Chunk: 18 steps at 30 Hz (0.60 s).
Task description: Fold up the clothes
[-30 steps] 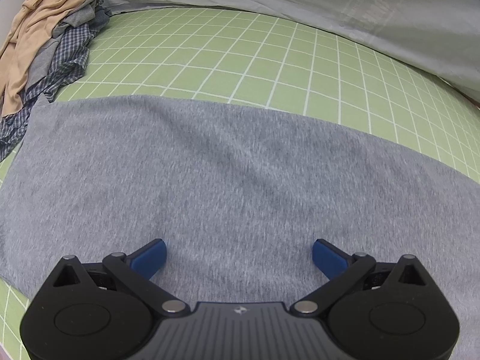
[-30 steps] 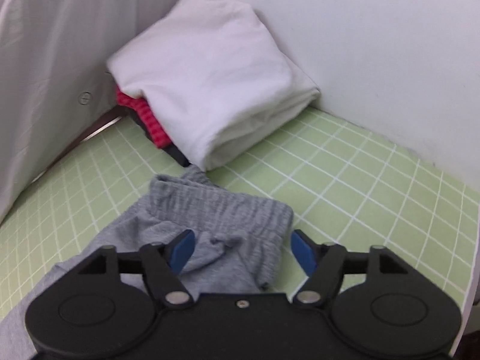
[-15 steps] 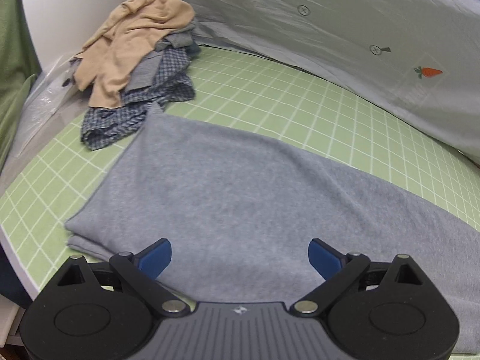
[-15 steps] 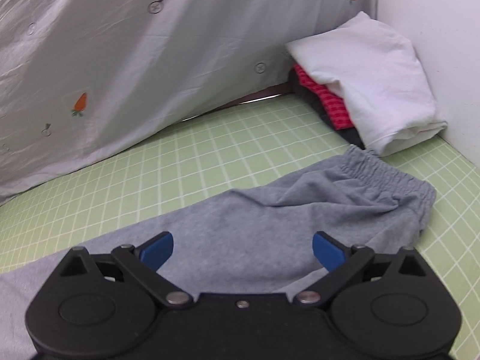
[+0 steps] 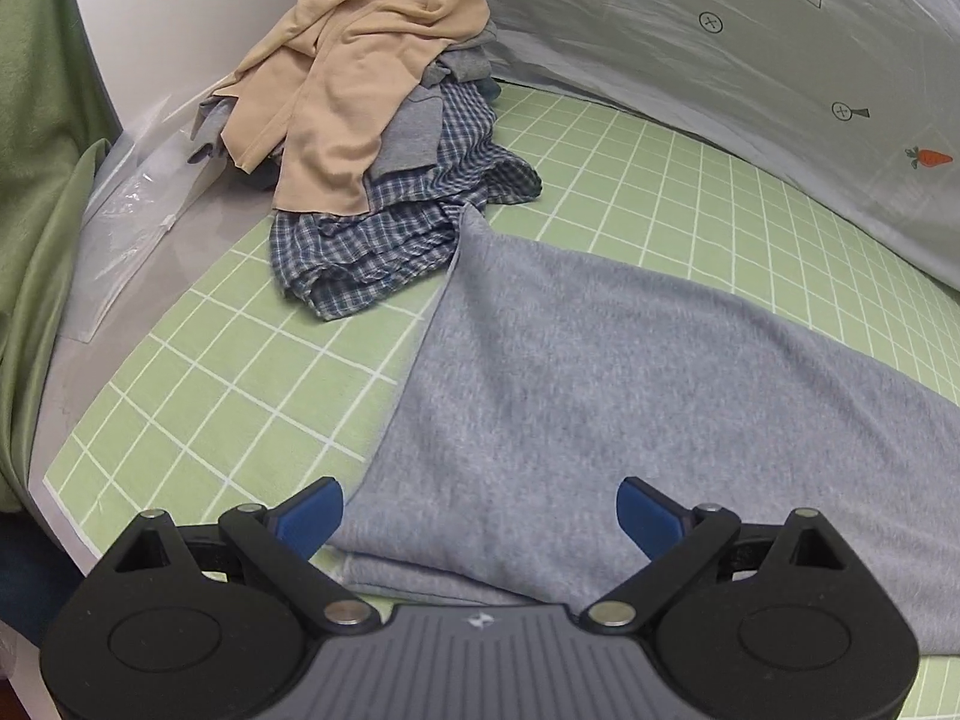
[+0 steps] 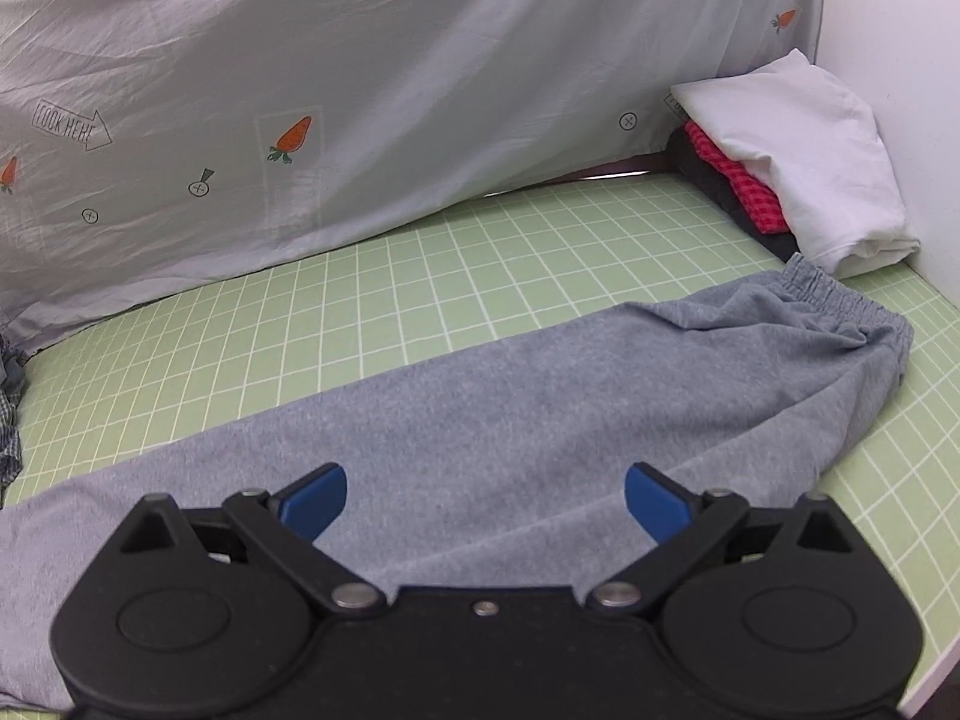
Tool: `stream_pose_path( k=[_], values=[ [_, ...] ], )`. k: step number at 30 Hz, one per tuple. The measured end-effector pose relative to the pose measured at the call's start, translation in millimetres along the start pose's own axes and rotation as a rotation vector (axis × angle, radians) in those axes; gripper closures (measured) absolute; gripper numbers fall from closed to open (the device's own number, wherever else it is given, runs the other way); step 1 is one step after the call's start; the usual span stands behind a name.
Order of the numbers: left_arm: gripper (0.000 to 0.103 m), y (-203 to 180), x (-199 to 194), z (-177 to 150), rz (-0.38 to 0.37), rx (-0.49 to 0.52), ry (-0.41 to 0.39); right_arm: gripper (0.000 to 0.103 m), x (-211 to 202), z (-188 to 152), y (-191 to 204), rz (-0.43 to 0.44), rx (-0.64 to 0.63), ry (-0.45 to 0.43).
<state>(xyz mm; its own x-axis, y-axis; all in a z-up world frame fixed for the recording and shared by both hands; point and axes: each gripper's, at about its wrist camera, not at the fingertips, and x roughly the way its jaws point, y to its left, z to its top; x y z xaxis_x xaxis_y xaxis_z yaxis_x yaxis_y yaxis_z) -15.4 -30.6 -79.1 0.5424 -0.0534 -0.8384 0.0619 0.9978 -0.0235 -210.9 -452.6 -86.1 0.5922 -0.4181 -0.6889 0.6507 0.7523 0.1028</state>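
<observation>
A green gridded mat covers my table; a pale carrot-print sheet hangs along its far edge, white wall at its right.

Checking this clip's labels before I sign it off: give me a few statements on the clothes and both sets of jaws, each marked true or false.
1. The grey sweatpants lie stretched out on the green grid mat. True.
2. The right gripper has its jaws clamped on the waistband. False: the jaws stand wide apart, gripping nothing.
3. A beige top sits on top of the unfolded pile. True.
4. The folded stack has a red garment on top. False: a white one is on top, red beneath.
5. The left gripper is open above the pants' leg end. True.
</observation>
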Motion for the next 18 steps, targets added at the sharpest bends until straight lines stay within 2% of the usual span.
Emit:
stream_pose_path(
  k=[5,13,16,18],
  values=[
    [0.006,17.2,28.1,7.8,-0.054,0.041,0.047,0.003,-11.6,-17.5,32.3,-0.046,0.001,0.014],
    [0.007,14.8,56.1,16.3,-0.147,0.116,0.078,0.003,-25.0,-38.2,65.4,-0.122,0.000,0.049],
    [0.011,11.4,58.1,18.7,-0.150,0.142,0.058,0.003,-27.9,-41.3,70.7,-0.137,-0.004,0.052],
    [0.025,8.4,57.9,20.5,-0.129,0.162,0.045,0.003,-28.8,-42.8,72.8,-0.145,-0.006,0.055]
  ],
)
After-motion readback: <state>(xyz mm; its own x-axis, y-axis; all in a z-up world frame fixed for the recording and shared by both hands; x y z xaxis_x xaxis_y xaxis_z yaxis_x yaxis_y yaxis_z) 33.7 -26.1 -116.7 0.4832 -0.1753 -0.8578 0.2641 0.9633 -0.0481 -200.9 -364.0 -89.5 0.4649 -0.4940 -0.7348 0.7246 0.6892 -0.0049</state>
